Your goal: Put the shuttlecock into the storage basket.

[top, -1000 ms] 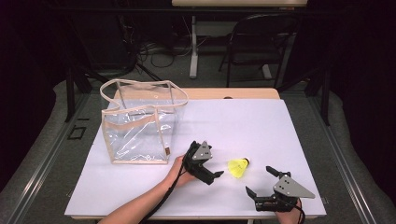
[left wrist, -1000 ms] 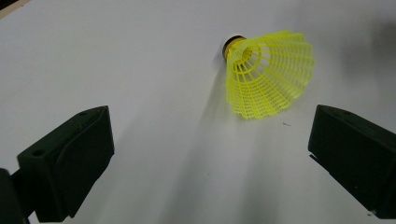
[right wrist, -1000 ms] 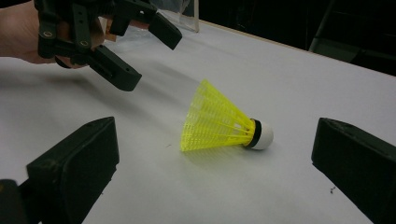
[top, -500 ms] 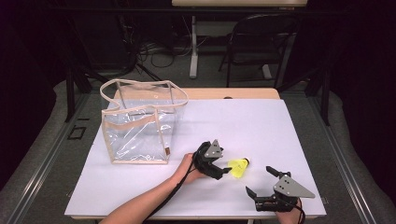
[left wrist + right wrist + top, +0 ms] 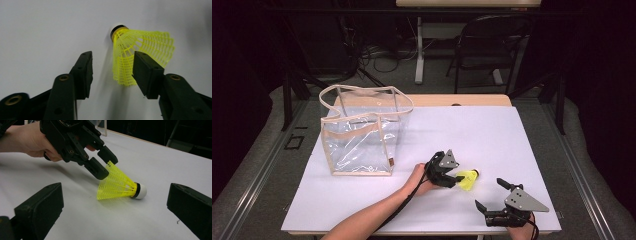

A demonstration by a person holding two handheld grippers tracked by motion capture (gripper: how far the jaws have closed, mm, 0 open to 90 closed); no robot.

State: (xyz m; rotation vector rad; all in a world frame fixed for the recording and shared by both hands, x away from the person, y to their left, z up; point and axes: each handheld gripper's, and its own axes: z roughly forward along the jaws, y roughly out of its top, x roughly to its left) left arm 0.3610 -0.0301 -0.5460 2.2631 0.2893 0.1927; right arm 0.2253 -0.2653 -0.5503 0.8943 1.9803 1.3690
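1. The right gripper [image 5: 493,198] rests at the near table [image 5: 362,200] edge, jaws wide apart and empty.
2. The left gripper [image 5: 112,72] has moved rightward since a second ago and its jaws have just been closing; they now stand astride the yellow shuttlecock [image 5: 140,52], whose skirt edge lies between them, not yet clamped.
3. Farther left stands the clear bag [image 5: 362,135], probably its destination.

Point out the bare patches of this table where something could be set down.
Free: the far right of the table, from the clear bag to the right edge, and the near left corner below the bag. Crowded: the near right, where the left gripper, yellow shuttlecock and right gripper cluster.
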